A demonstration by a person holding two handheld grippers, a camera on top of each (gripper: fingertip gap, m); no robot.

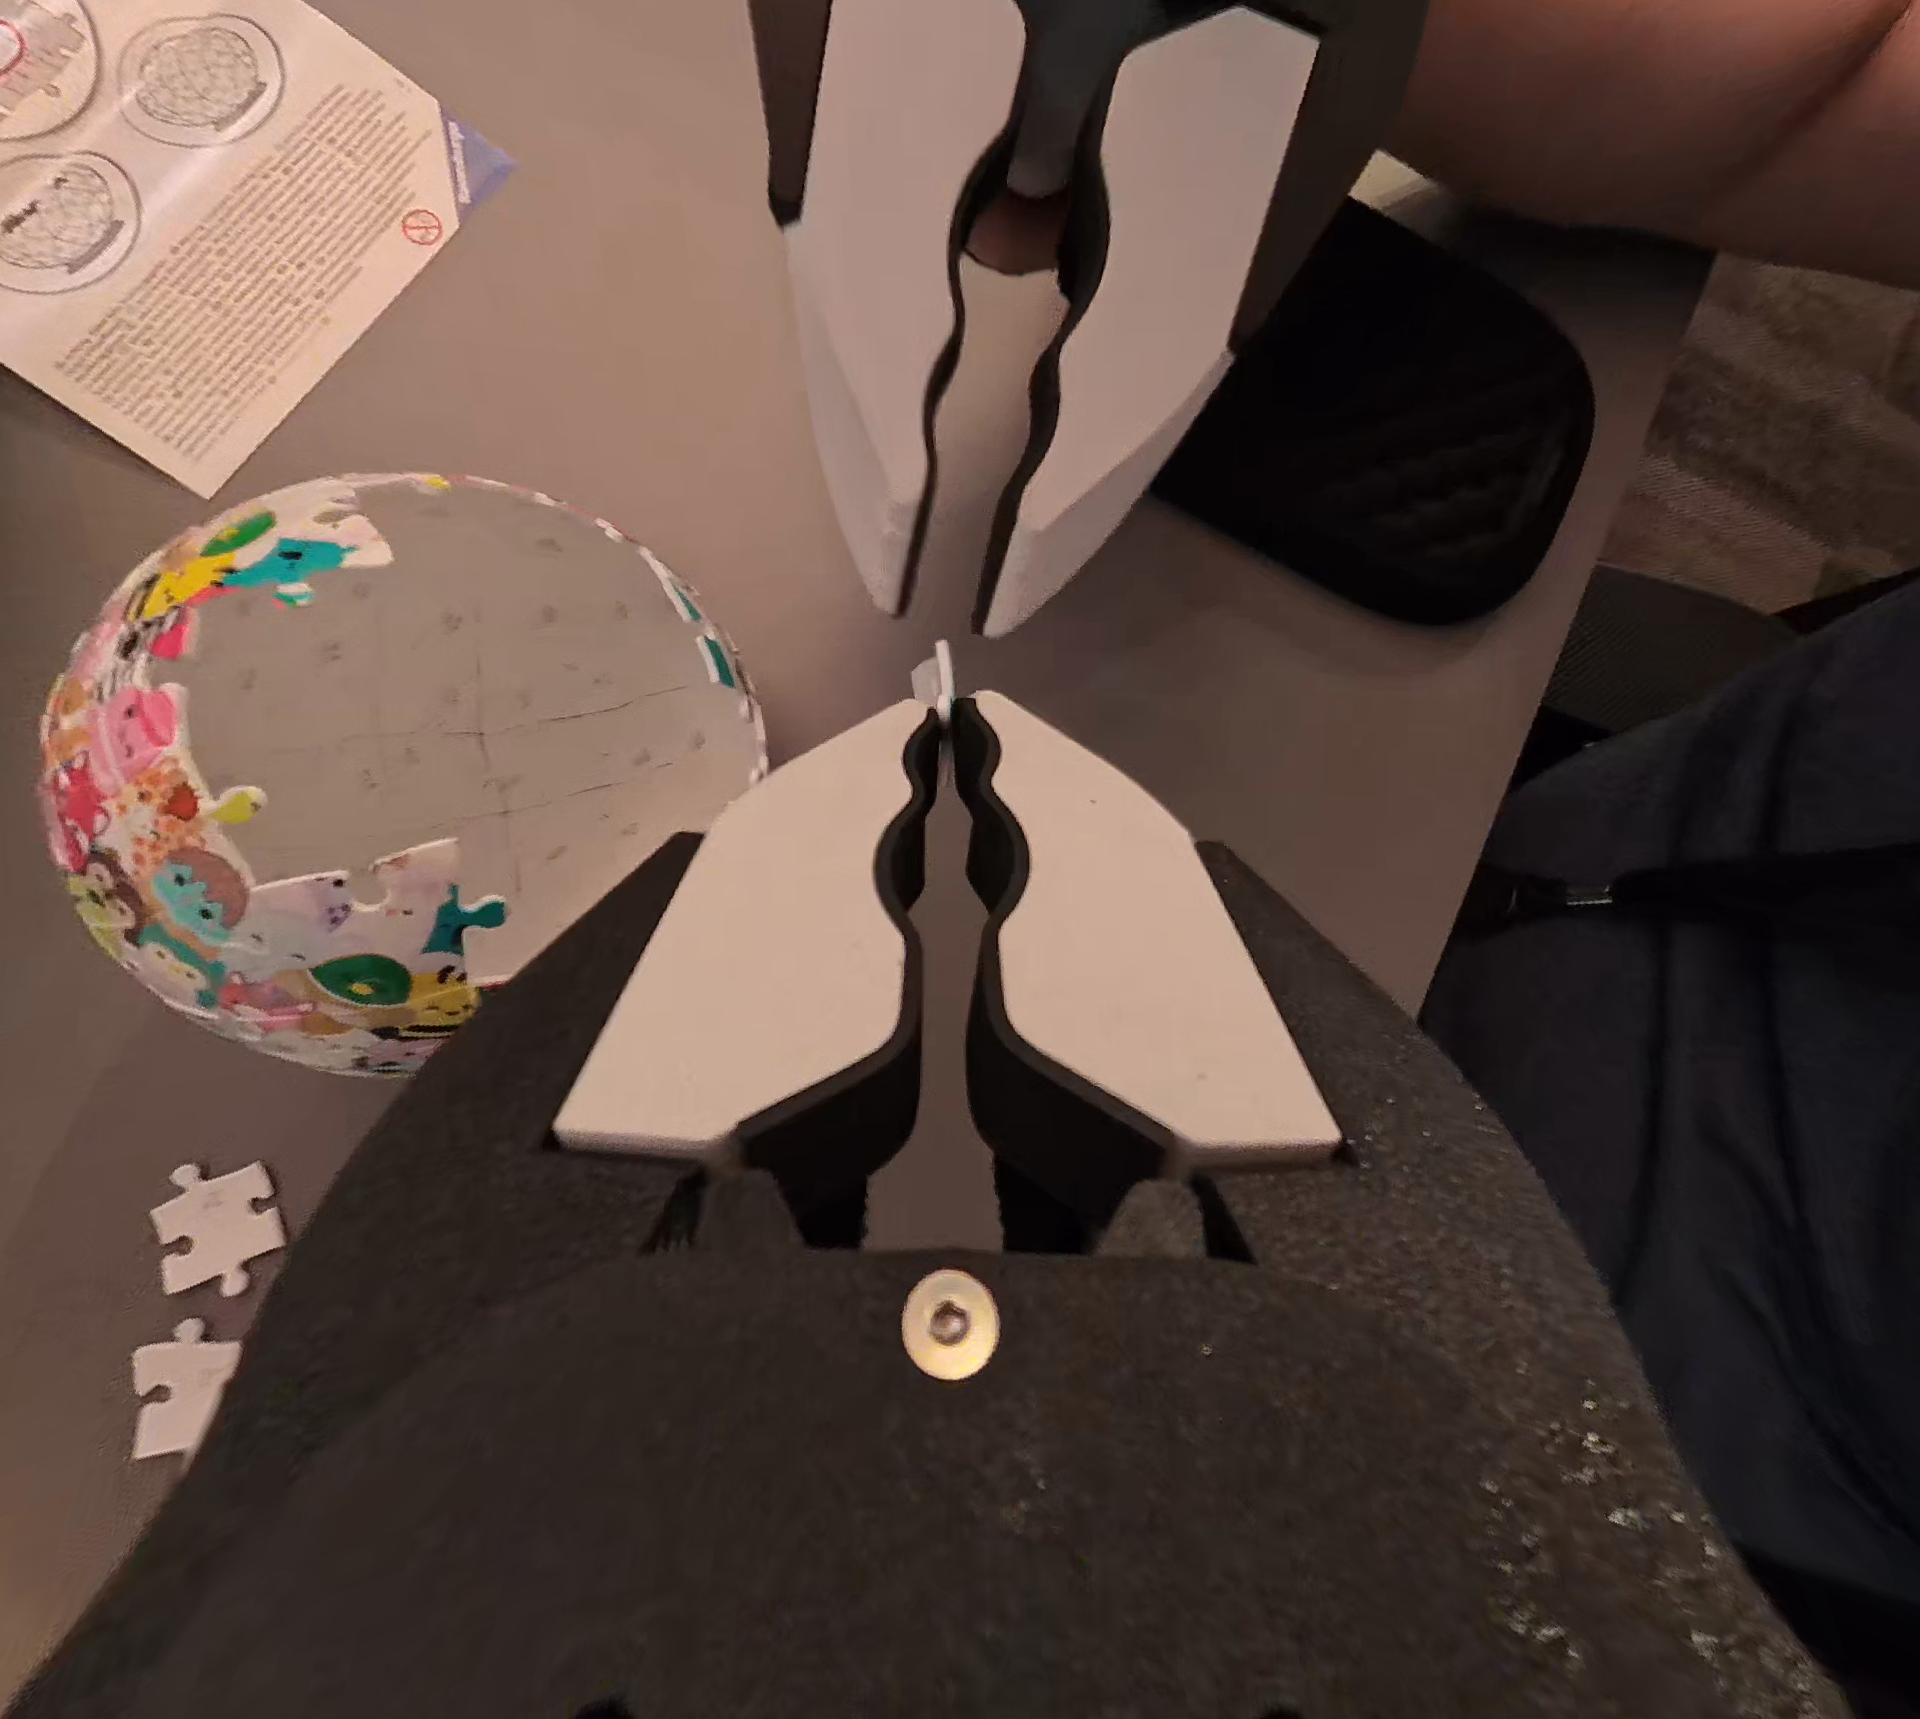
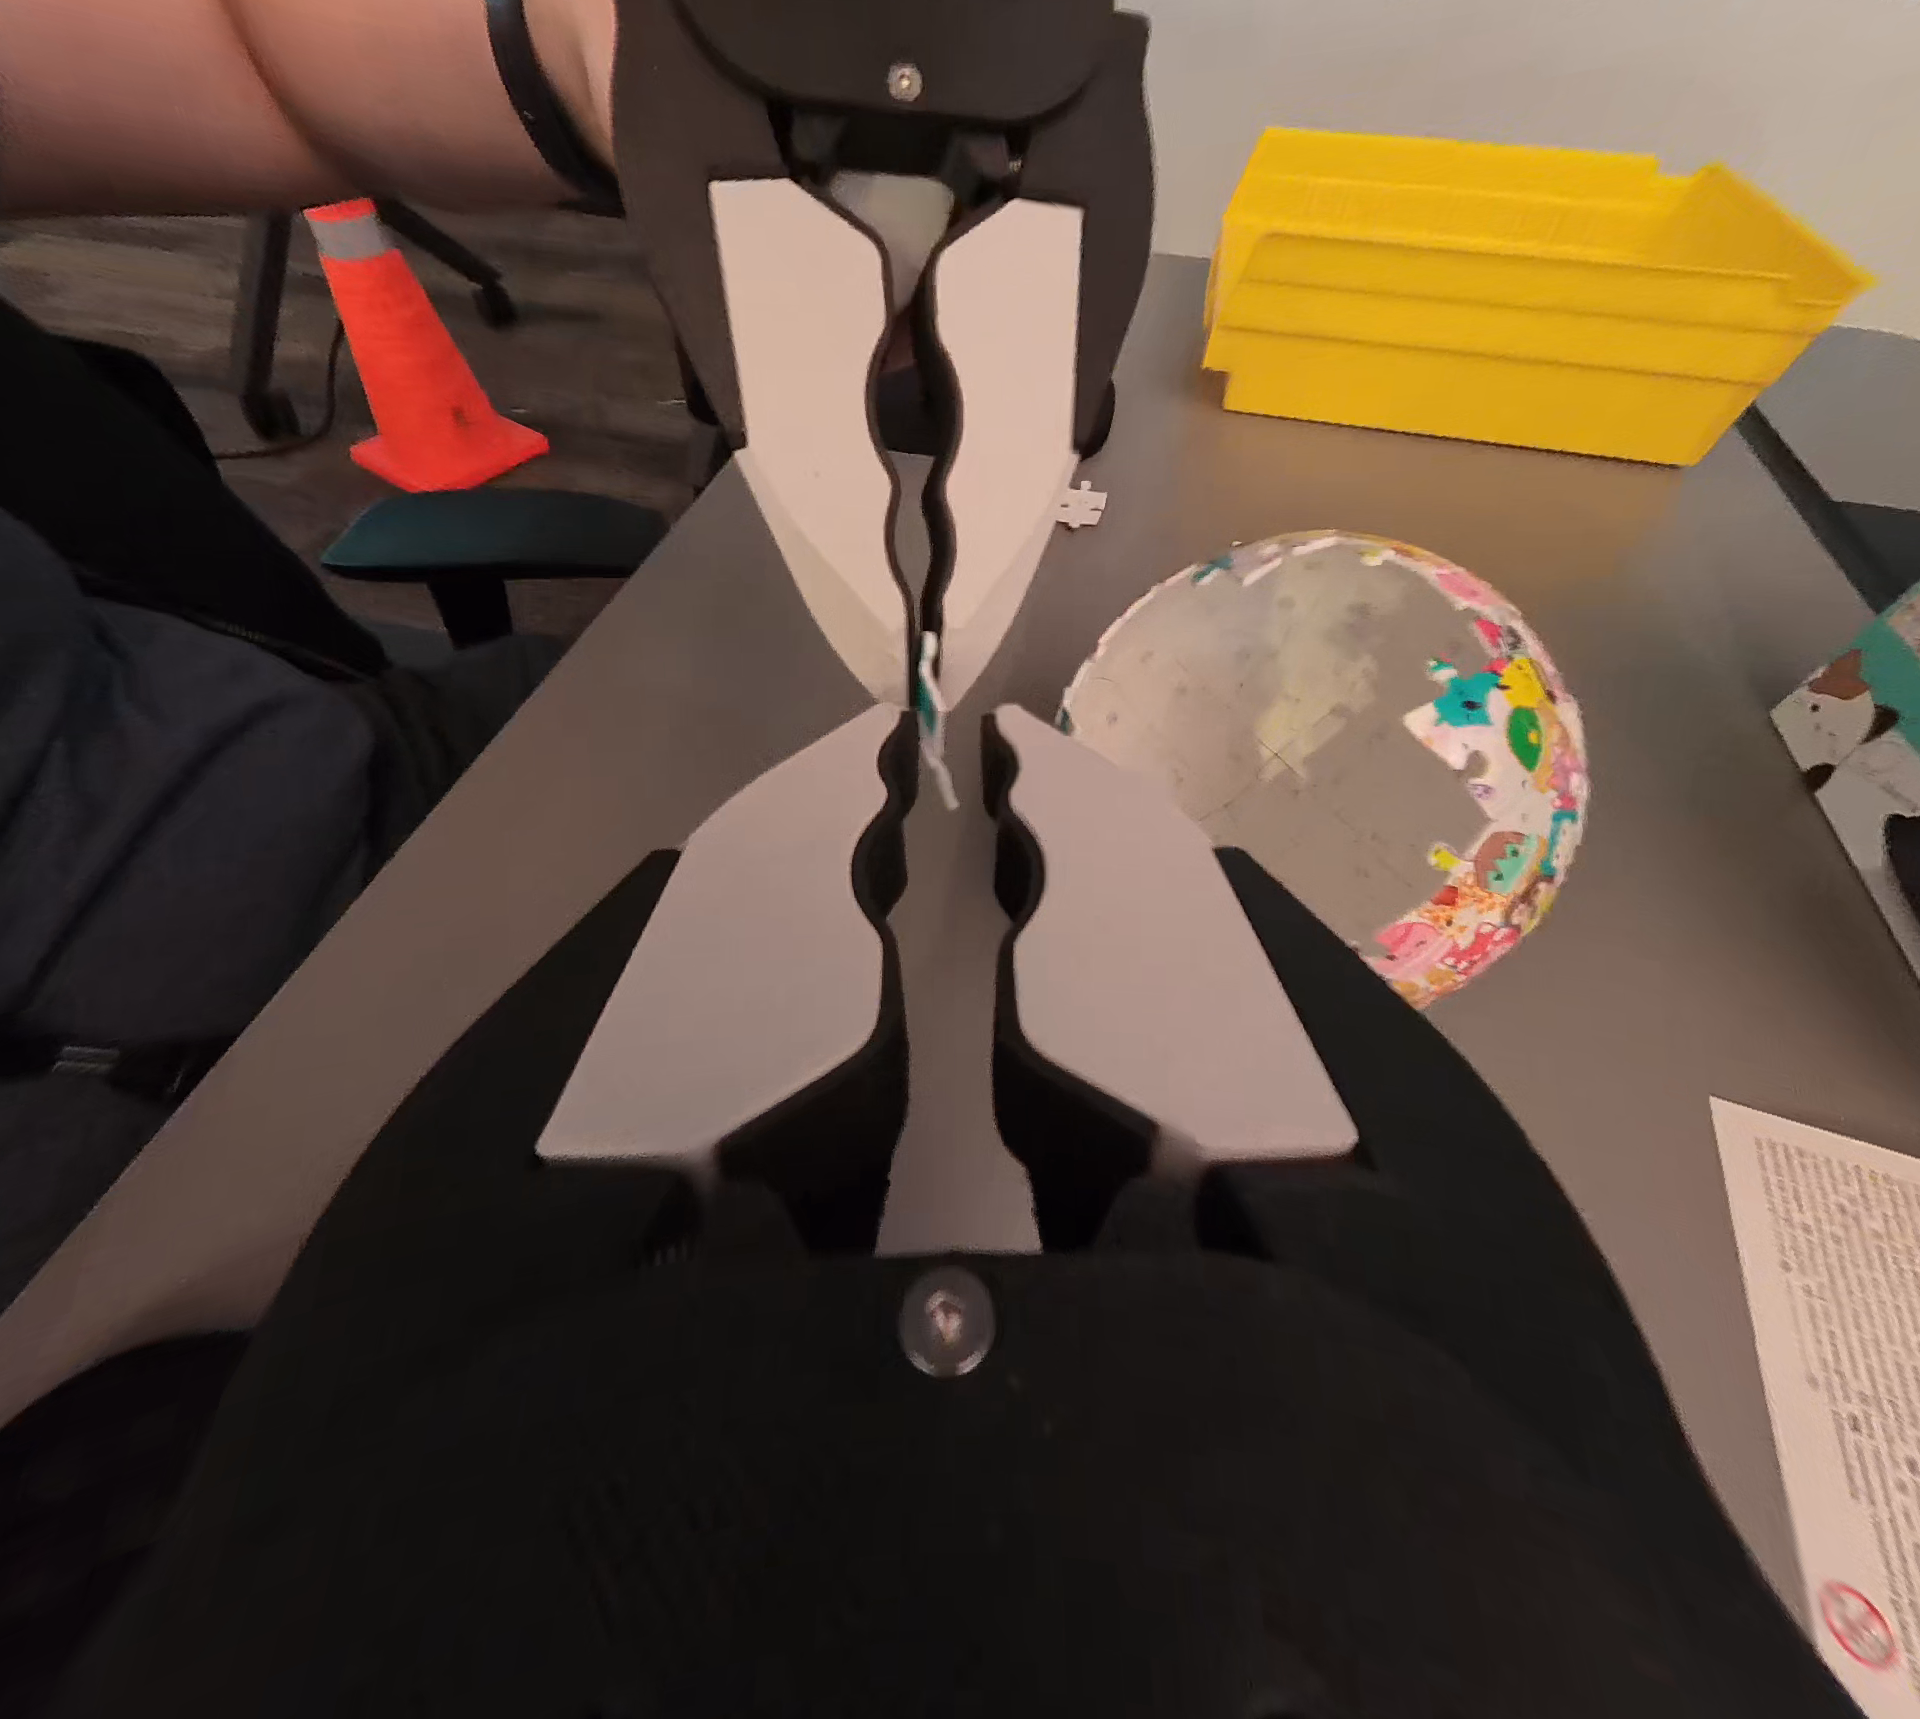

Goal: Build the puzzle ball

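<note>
The partly built puzzle ball (image 1: pixel 416 734) lies on the grey table (image 1: pixel 623 319), with colourful cartoon pieces around a large opening that shows its grey inside. It also shows in the right wrist view (image 2: pixel 1320 734). My left gripper (image 1: pixel 945 711) is shut on a small white and teal puzzle piece (image 1: pixel 941 672), held edge-on above the table to the right of the ball. My right gripper (image 2: pixel 948 719) faces it tip to tip, slightly open. The piece (image 2: pixel 930 724) hangs from the left gripper (image 2: pixel 925 656) into the gap between my right fingers.
Two loose white pieces (image 1: pixel 218 1228) lie near the ball, and one (image 2: pixel 1084 506) farther off. An instruction sheet (image 1: pixel 208 163) lies on the table. Stacked yellow bins (image 2: pixel 1507 319) stand at the back and a printed box (image 2: pixel 1860 713) at the right edge. An orange cone (image 2: pixel 416 360) and a chair armrest (image 1: pixel 1382 443) are off the table. Both grippers' tips are close together, under 4 cm apart.
</note>
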